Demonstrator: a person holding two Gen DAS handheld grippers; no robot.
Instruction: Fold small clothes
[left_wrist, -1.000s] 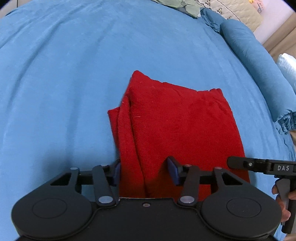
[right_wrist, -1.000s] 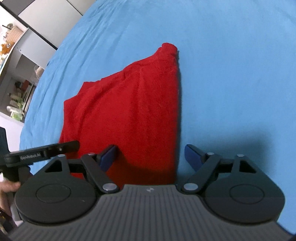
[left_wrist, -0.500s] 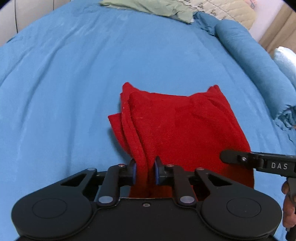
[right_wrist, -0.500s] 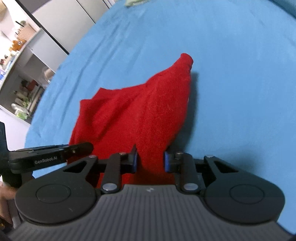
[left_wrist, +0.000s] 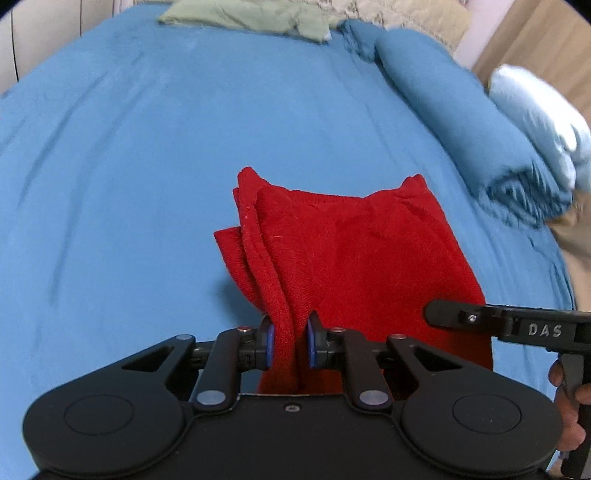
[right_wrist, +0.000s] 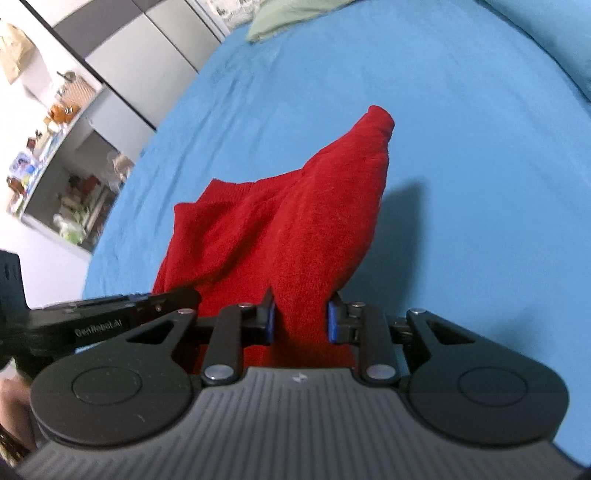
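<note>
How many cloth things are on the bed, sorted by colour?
Red: 1, the red knitted garment, pinched at its near edge by both grippers.
Green: 1, the pale green cloth at the far end of the bed.
Blue: 1, the rolled blue blanket along the side.
Light blue: 1, the light blue bundle beside it.
Total: 4

Blue bedsheet (left_wrist: 147, 155), green cloth (left_wrist: 251, 18), cluttered shelves (right_wrist: 55, 147).

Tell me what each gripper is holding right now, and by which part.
Both hold the red garment by its near edge: the left gripper pinches a bunched fold at its left corner, the right gripper a thicker bunch at its right corner.
</note>
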